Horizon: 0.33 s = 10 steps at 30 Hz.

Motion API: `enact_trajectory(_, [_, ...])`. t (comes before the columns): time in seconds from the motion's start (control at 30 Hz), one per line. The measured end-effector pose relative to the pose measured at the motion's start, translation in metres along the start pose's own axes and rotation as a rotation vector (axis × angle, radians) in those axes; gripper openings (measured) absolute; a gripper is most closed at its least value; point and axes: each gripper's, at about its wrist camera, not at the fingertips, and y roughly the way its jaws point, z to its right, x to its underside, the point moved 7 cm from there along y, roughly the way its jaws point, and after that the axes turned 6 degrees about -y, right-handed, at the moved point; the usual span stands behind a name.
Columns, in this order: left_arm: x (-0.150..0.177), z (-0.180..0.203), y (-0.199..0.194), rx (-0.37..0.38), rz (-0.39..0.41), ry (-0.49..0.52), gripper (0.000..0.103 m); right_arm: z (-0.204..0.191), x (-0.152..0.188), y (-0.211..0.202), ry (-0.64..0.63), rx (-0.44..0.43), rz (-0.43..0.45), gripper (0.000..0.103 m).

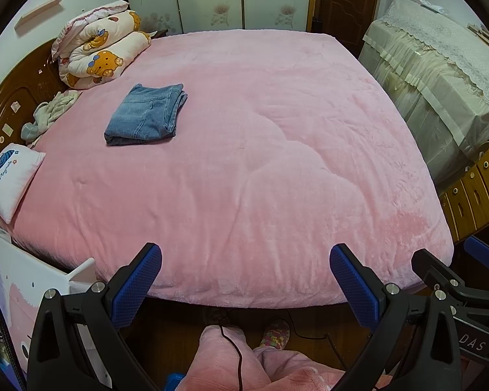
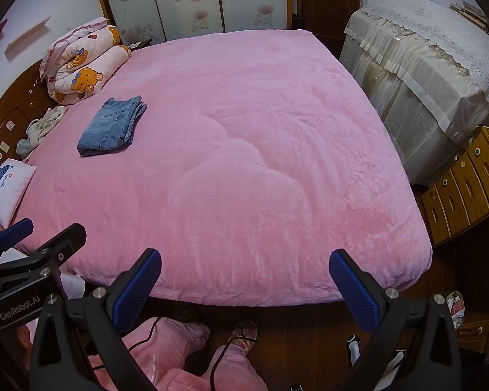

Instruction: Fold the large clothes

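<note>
Folded blue jeans (image 1: 145, 115) lie on the pink bed (image 1: 244, 169) at its far left, near the headboard; they also show in the right wrist view (image 2: 111, 127). My left gripper (image 1: 244, 280) is open and empty, held over the bed's near edge, far from the jeans. My right gripper (image 2: 244, 283) is open and empty, also over the near edge, to the right of the left one. The right gripper shows at the left view's right edge (image 1: 456, 267), and the left gripper at the right view's left edge (image 2: 39, 241).
A rolled bear-print quilt (image 1: 101, 45) and a crumpled pale garment (image 1: 49, 114) lie by the wooden headboard (image 1: 13, 97). A small white pillow (image 1: 9, 179) sits at the left edge. A lace-covered cabinet (image 1: 440, 65) and wooden drawers (image 1: 472, 192) stand right. The person's pink-clad legs (image 1: 231, 358) are below.
</note>
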Motion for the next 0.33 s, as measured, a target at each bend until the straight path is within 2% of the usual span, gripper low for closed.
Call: enact_trajectory(0.33, [-0.0036, 0.0011, -0.0018, -0.006, 0.004, 0.007, 0.102, 0.0021, -0.0007, 0.0004, 0.002, 0.000, -0.002, 0.103])
